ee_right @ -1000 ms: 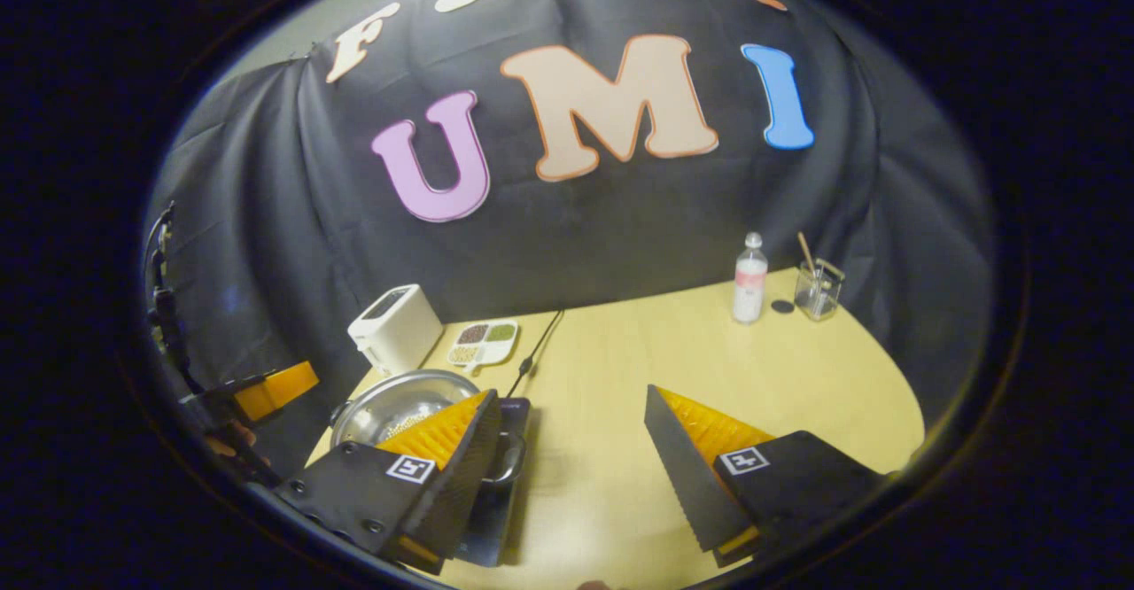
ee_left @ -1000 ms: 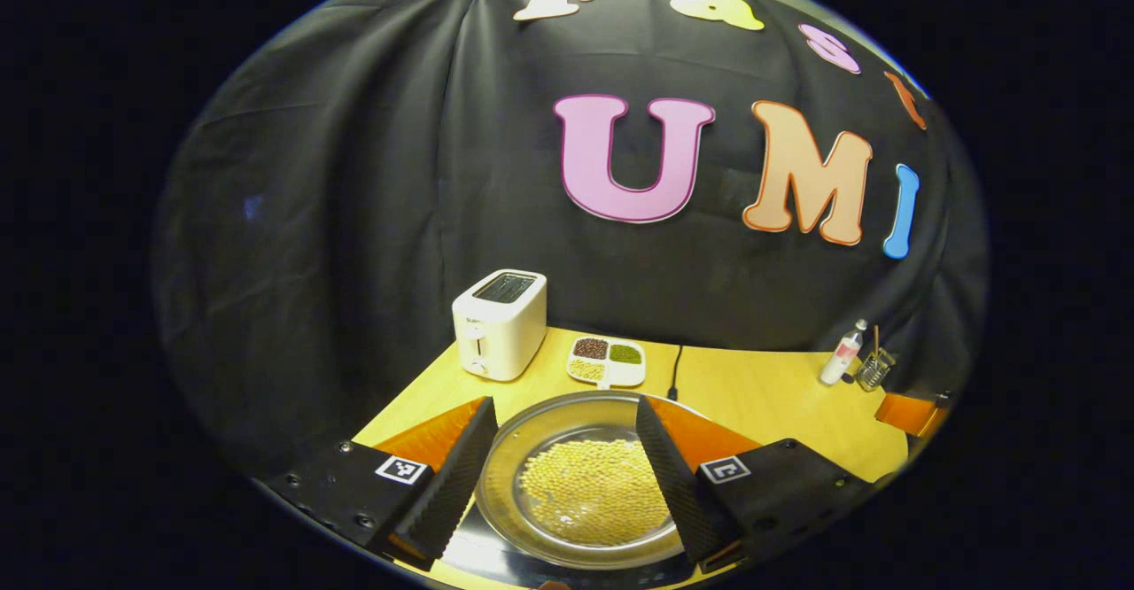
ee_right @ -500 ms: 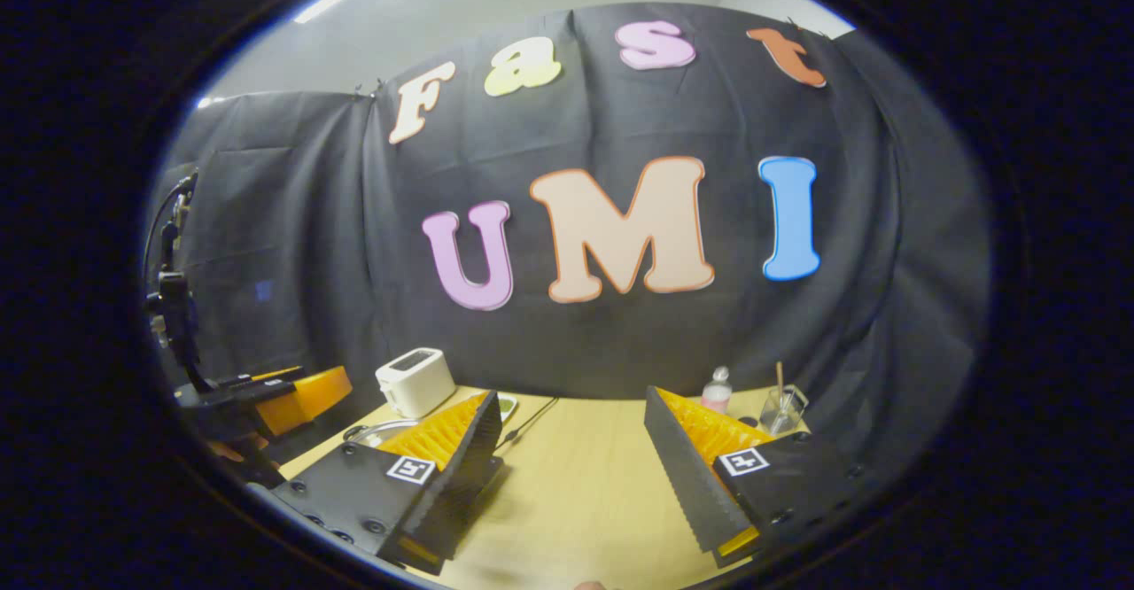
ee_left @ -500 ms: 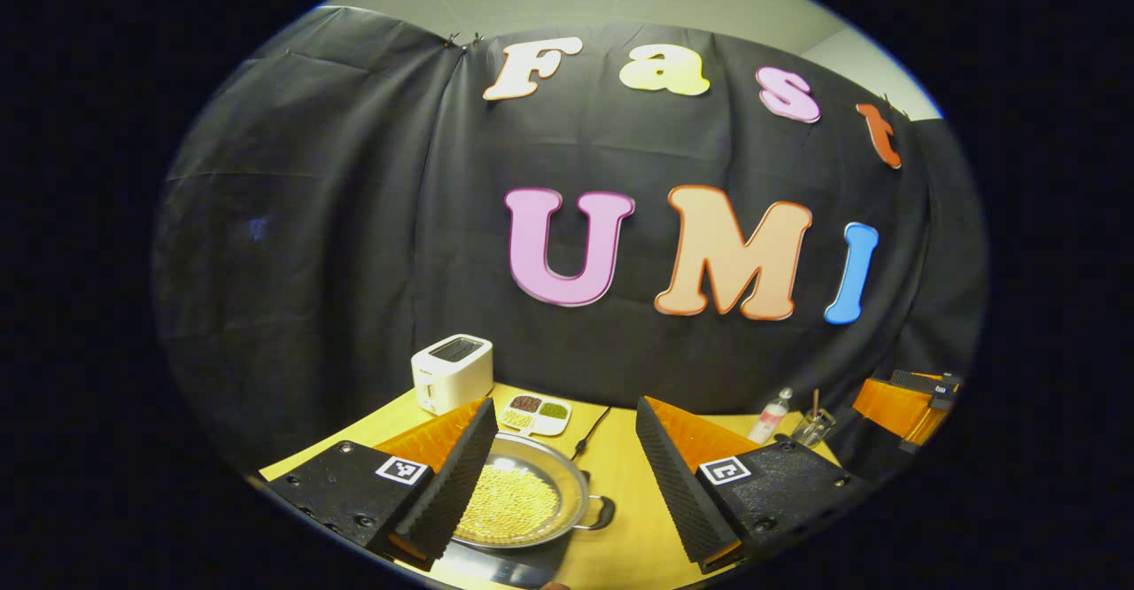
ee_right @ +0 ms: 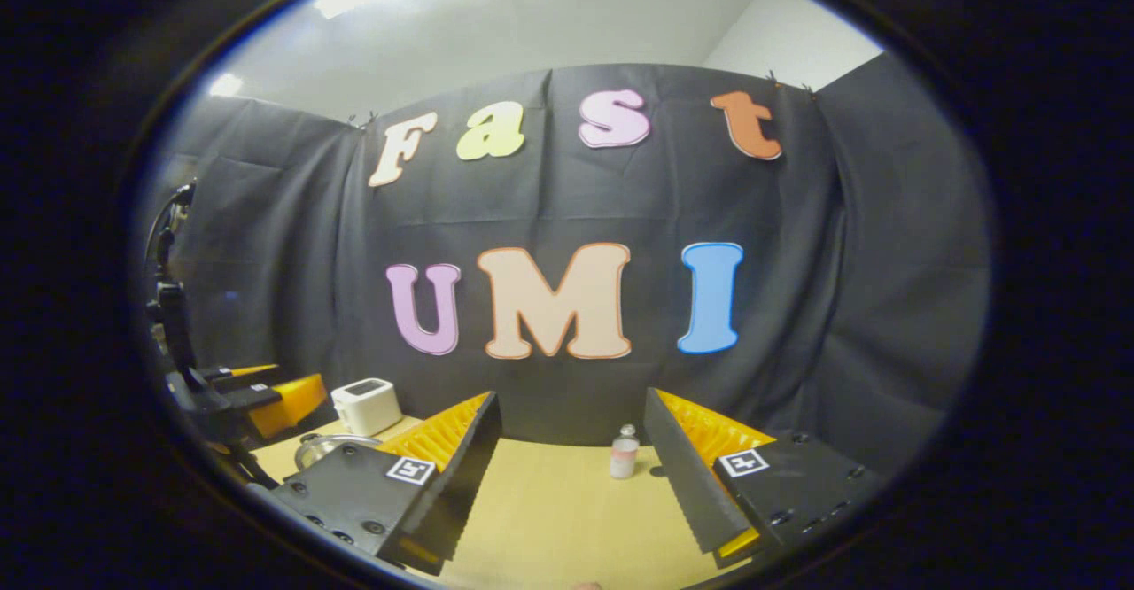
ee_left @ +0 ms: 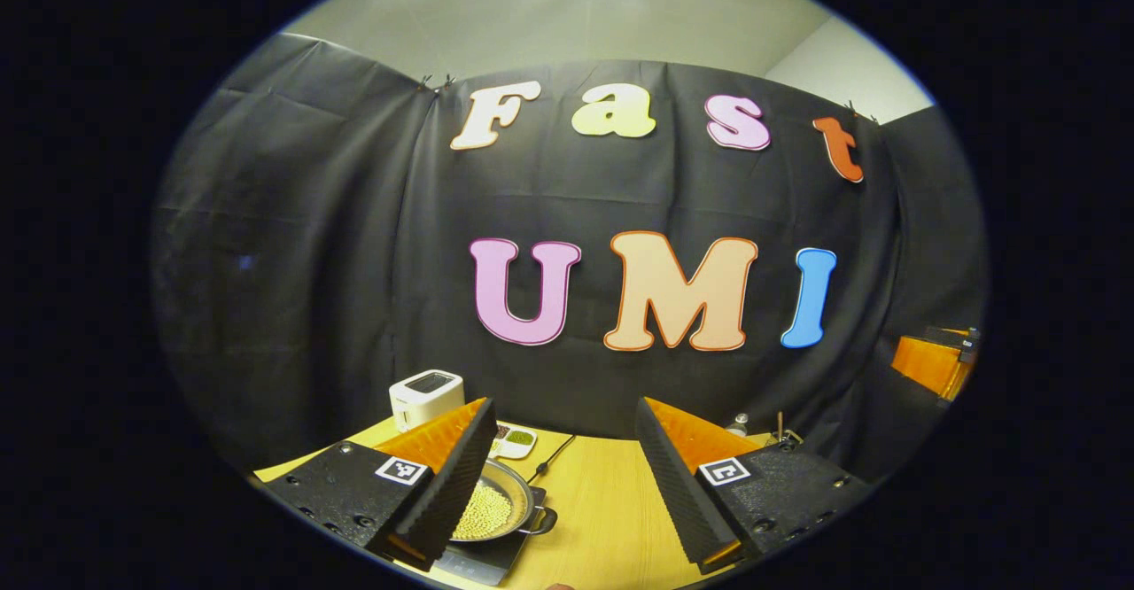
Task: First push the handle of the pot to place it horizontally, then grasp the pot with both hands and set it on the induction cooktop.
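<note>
We find the shallow round steel pot (ee_left: pixel 496 510), holding pale yellow beans, seated on the flat black induction cooktop (ee_left: pixel 485 556) at the seven o'clock edge of the left gripper view; its small loop handle (ee_left: pixel 543 521) points toward three o'clock. Placement appears complete in our judgement. The left hand-held gripper (ee_left: pixel 562 484) stands wide open and empty, clear above the yellow wooden counter (ee_left: pixel 602 519). The right hand-held gripper (ee_right: pixel 571 475) is likewise spread wide and holds nothing. To finish well, we advise retreating straight and level, avoiding the handle. A white toaster (ee_left: pixel 426 398) stands behind.
</note>
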Motion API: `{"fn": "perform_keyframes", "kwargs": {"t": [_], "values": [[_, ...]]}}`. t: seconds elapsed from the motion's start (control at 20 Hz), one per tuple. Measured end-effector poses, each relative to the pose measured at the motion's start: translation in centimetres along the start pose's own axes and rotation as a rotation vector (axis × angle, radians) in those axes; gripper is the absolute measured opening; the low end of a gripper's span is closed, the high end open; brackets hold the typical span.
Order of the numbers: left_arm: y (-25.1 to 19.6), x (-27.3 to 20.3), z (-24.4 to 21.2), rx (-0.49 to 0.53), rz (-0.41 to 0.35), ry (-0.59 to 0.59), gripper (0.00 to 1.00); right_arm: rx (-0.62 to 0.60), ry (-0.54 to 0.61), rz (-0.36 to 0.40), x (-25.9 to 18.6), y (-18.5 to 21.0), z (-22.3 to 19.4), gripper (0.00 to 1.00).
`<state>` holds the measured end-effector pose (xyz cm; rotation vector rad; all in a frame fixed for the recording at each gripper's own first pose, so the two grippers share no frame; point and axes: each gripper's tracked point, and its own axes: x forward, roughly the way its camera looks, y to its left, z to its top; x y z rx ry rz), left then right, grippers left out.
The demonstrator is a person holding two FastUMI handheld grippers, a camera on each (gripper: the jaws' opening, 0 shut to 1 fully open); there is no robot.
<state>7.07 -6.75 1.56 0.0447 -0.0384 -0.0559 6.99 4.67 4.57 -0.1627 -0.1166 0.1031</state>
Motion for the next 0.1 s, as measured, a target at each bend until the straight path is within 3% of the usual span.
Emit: {"fn": "perform_keyframes", "kwargs": {"t": [0.05, 0.1], "values": [[-0.30, -0.39, -0.01, 0.004, 0.001, -0.006, 0.96, -0.002, 0.010, -0.015, -0.61, -0.82, -0.32, 0.91], [-0.66, -0.67, 0.06, 0.006, -0.001, -0.009, 0.92, -0.003, 0.021, -0.028, -1.04, -1.61, -0.66, 0.92]]}}
